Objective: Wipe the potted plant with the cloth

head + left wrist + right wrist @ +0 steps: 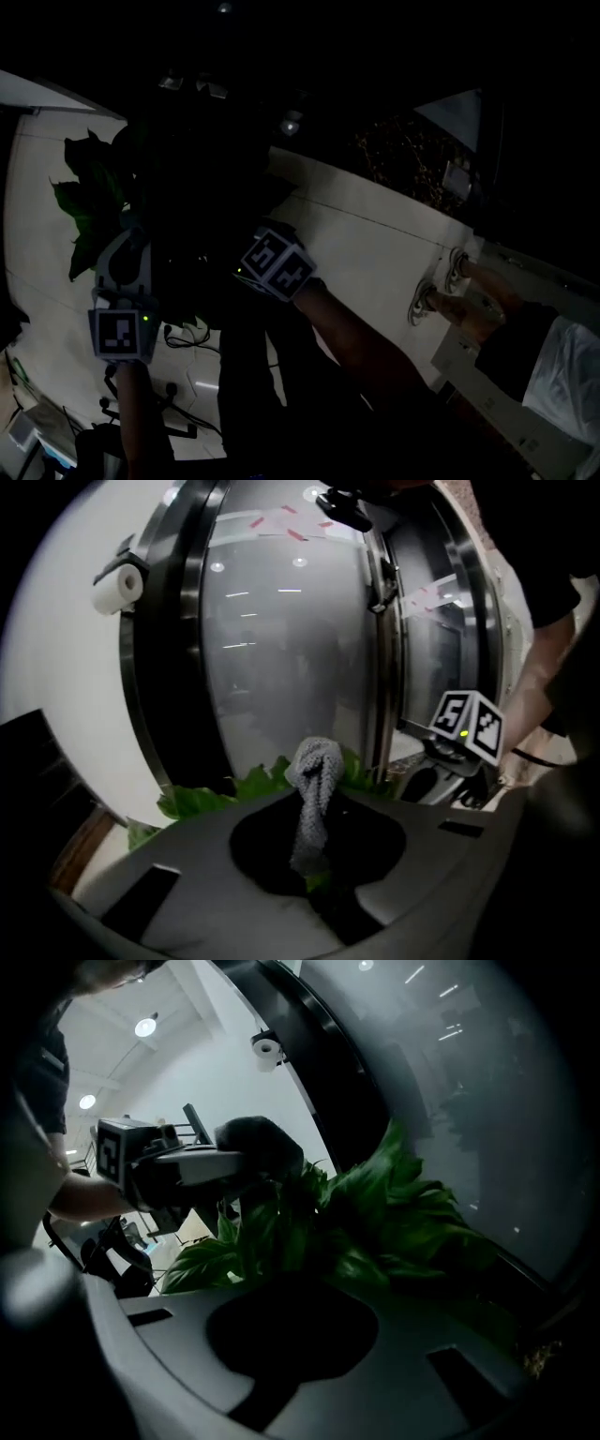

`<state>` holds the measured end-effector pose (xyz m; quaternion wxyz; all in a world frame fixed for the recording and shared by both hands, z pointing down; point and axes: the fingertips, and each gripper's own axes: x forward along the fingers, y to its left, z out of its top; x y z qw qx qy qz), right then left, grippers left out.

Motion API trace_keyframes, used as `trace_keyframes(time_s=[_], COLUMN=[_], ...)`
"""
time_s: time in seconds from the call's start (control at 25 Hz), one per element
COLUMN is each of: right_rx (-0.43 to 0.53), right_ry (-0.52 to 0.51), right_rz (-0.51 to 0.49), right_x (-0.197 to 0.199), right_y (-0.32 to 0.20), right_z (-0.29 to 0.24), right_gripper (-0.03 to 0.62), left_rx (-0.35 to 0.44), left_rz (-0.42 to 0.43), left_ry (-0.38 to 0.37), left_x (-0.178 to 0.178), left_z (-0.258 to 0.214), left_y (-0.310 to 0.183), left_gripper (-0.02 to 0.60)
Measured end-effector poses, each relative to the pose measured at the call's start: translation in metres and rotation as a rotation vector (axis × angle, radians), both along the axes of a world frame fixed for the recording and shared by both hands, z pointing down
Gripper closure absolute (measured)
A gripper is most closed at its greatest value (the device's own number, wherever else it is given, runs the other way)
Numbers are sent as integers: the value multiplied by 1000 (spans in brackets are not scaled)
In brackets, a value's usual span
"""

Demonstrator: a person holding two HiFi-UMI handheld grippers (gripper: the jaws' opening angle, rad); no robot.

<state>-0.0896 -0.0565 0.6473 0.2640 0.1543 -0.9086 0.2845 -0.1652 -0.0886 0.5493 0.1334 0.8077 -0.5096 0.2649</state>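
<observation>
The potted plant shows as dark green leaves at the left of the dim head view. My left gripper is shut on a grey knitted cloth, which stands up from the jaws against the leaves. In the right gripper view the same cloth is a dark lump pressed on the plant's top leaves, with the left gripper behind it. The right gripper's marker cube sits just right of the plant. Its jaws are lost in shadow among the leaves.
A curved glass wall with dark metal frames rises behind the plant. Cables lie on the pale floor. Someone's sandalled feet stand at the right. A dark planter bed lies further back.
</observation>
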Motion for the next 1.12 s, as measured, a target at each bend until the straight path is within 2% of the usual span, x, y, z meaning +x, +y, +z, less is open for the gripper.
trace_keyframes(time_s=[0.08, 0.16, 0.24, 0.4, 0.48, 0.64, 0.88, 1.12], right_rx=[8, 4, -7, -21, -25, 1, 88, 172], right_ry=[29, 52, 52, 23, 23, 27, 1, -106], right_rz=[12, 21, 14, -25, -28, 0, 7, -1], right_x=[7, 11, 6, -9, -8, 5, 13, 27], right_y=[-1, 1, 4, 7, 10, 3, -7, -5], right_z=[3, 8, 9, -3, -11, -38, -133, -255], right_gripper=[591, 591, 591, 591, 591, 591, 591, 591], left_rx=[11, -5, -42, -130, -147, -127, -63, -11], left_rz=[-21, 33, 114, 203, 232, 227, 169, 176], left_ry=[-37, -45, -38, 34, 81, 226, 307, 377], left_x=[-17, -10, 12, 57, 73, 82, 60, 63], left_z=[12, 27, 30, 16, 6, -41, -127, -212], left_y=[-12, -10, 4, 44, 60, 58, 34, 26], left_gripper=[560, 560, 560, 560, 560, 560, 560, 560])
